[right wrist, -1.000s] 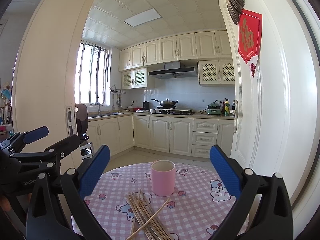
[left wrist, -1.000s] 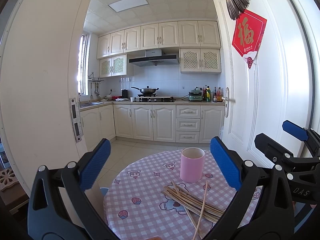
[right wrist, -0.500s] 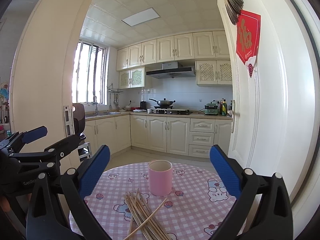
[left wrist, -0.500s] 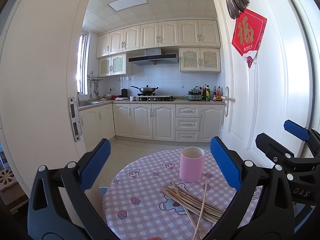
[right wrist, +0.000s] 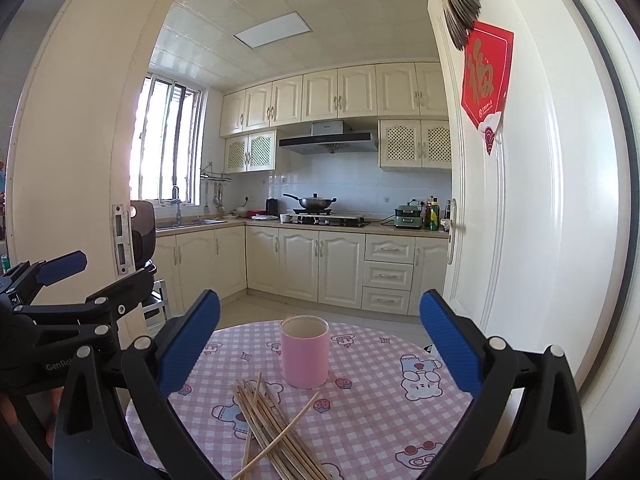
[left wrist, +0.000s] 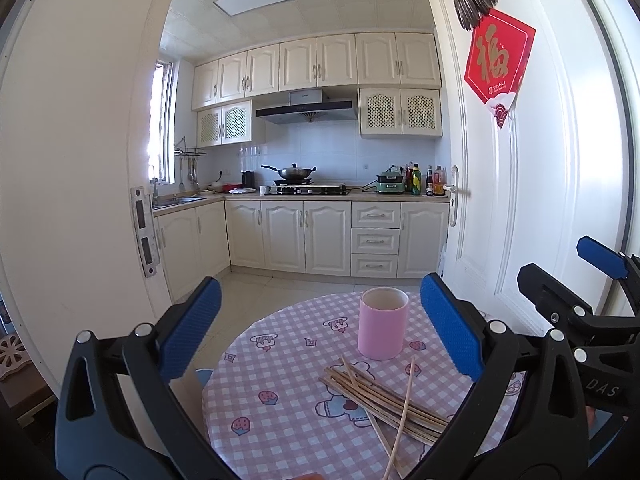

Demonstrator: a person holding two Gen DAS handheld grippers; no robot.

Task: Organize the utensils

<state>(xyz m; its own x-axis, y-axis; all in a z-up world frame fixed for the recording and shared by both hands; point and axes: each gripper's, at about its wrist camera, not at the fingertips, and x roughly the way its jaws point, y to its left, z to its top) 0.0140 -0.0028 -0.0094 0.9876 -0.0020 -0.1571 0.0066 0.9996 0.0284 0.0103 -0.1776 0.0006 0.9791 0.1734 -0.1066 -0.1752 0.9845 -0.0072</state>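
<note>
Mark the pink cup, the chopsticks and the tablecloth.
pink cup (right wrist: pixel 305 360), right wrist view, front wall.
chopsticks (right wrist: pixel 276 428), right wrist view, middle of the pile.
tablecloth (left wrist: pixel 280 432), left wrist view, bare checked patch.

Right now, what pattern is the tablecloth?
Pink and white checks with small cartoon bears and strawberries; the tablecloth shows best in the right wrist view.

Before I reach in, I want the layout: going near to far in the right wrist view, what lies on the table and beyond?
Chopsticks → pink cup → far table edge → kitchen cabinets
</note>
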